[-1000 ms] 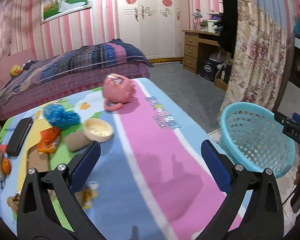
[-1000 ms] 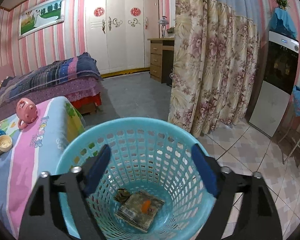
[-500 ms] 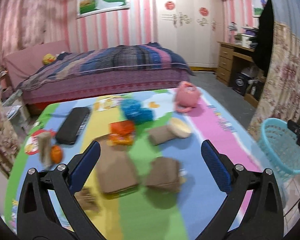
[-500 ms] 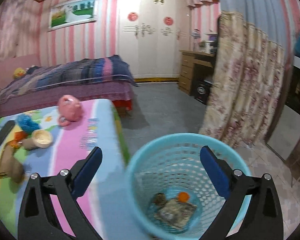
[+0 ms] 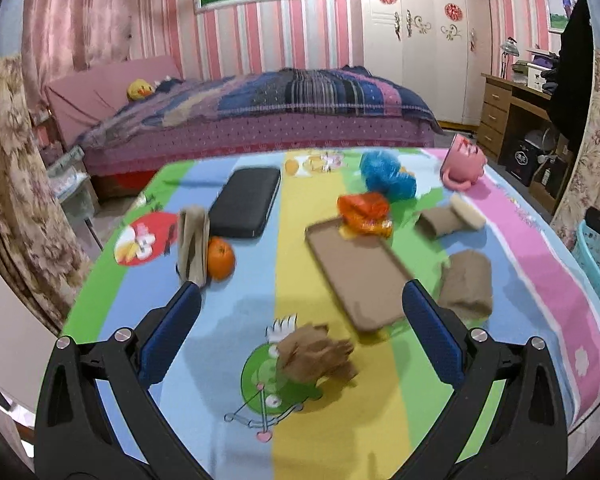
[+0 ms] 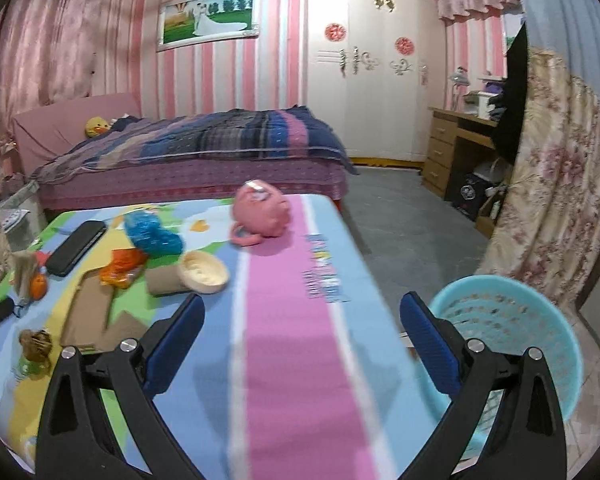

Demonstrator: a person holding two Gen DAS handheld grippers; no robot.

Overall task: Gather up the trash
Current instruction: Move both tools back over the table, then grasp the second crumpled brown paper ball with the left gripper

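Your left gripper (image 5: 300, 320) is spread wide with nothing between its blue pads, hanging over the near part of the bench (image 5: 236, 292), which wears a bright striped cartoon cloth. Just ahead of it, between the fingers in the left wrist view, lies a crumpled brown paper wad (image 5: 314, 354) on a green cartoon face. Beyond that a flat brown cardboard piece (image 5: 356, 272) lies slantwise, with a folded brown paper lump (image 5: 466, 284) to its right. An orange snack wrapper (image 5: 364, 210) rests on the cardboard's far end. To the left an orange fruit (image 5: 221, 258) touches a standing brown paper strip (image 5: 193, 246), and behind them lies a black flat case (image 5: 246, 202). Farther right a brown roll (image 5: 440, 220) lies against a cream bowl (image 5: 468, 210) tipped on its side. At the far end sit a blue plastic bag (image 5: 386, 174) and a pink pig-shaped bag (image 5: 464, 162).

Your right gripper (image 6: 302, 330) is also released and empty, its fingers far apart above the pink stripe at the bench's right edge. Just to its right, off the bench, stands the light blue trash basket (image 6: 540, 320), partly behind the right finger; what is in it you cannot see from here. Past the bench stands a bed (image 6: 204, 148) with a plaid cover, and a white wardrobe (image 6: 372, 80) against the striped wall.
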